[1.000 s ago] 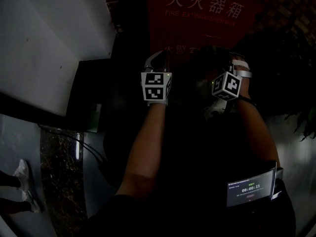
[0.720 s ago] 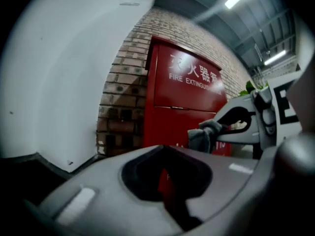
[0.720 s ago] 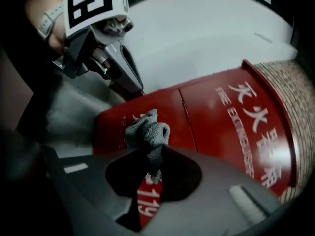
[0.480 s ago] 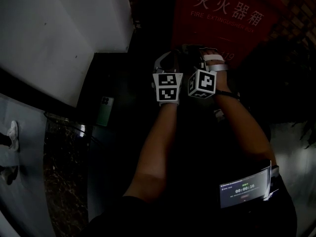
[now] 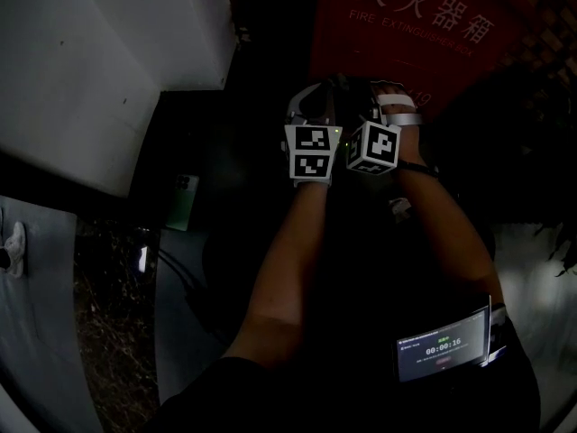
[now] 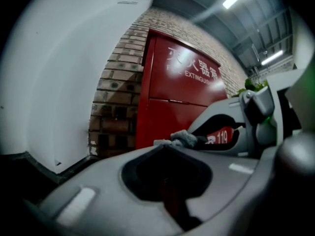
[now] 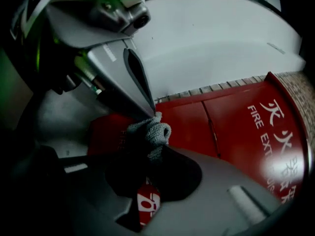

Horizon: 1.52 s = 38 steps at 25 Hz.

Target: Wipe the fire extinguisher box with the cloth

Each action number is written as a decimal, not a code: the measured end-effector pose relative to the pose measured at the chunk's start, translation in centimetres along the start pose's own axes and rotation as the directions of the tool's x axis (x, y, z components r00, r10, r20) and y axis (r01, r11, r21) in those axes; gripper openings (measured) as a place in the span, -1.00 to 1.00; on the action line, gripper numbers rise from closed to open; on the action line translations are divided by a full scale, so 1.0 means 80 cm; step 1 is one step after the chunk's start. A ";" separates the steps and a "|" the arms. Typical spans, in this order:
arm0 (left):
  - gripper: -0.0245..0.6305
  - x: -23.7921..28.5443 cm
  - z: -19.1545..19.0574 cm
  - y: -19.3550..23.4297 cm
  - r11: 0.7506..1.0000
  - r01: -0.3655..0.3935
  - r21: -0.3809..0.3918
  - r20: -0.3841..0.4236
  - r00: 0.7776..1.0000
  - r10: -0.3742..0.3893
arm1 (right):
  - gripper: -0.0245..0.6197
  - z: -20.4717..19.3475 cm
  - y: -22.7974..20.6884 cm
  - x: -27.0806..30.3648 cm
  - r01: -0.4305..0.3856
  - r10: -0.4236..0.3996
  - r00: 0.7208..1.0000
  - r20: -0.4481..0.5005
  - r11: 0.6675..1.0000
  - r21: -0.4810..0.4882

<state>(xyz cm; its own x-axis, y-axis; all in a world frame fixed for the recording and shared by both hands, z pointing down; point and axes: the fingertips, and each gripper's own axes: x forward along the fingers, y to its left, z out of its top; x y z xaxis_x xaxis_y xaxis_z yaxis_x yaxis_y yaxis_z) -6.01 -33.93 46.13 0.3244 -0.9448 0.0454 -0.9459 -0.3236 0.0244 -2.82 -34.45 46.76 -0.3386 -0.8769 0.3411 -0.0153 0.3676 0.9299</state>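
The red fire extinguisher box (image 5: pixel 406 34) stands straight ahead against a brick wall; it fills the middle of the left gripper view (image 6: pixel 182 87) and the right of the right gripper view (image 7: pixel 236 117). My left gripper (image 5: pixel 315 97) and right gripper (image 5: pixel 374 93) are side by side, tips together, just before the box's lower front. A small grey cloth (image 7: pixel 150 131) is bunched where the two sets of tips meet. In the left gripper view the cloth (image 6: pixel 181 137) sits at my own shut tips, with the right gripper (image 6: pixel 231 127) reaching it from the right. In the dim head view the cloth is hidden.
A white wall block (image 5: pixel 90 61) stands at the left, over a dark ledge with a green phone (image 5: pixel 183 201). Brick wall (image 6: pixel 118 97) shows left of the box. Plant leaves (image 5: pixel 559 242) are at the right. A small timer screen (image 5: pixel 442 345) hangs at the person's waist.
The grippers were a hand's width apart a second ago; the right one has moved left until their tips meet. Both have risen slightly closer to the box.
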 end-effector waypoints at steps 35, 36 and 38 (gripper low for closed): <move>-0.92 -0.017 -0.035 -0.039 0.996 0.050 0.073 -0.106 0.993 -0.042 | -0.80 -0.164 0.031 -0.076 0.047 -0.017 0.993 -0.116 0.964 0.260; -0.92 -0.023 -0.034 -0.027 0.998 0.019 0.054 -0.103 0.995 -0.013 | -0.80 -0.139 0.033 -0.071 0.038 -0.018 0.996 -0.083 0.970 0.242; -0.92 -0.035 -0.035 -0.008 0.999 -0.036 0.015 -0.104 0.994 0.038 | -0.80 -0.092 0.035 -0.059 0.027 -0.022 0.999 -0.024 0.974 0.226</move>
<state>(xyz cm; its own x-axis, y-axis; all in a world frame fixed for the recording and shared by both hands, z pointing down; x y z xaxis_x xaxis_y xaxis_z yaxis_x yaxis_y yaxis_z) -6.32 -30.95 48.80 0.2875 -0.9460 0.1497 -0.9571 -0.2897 0.0075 5.66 -31.58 48.75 -0.3158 -0.8919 0.3236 -0.2363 0.4042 0.8836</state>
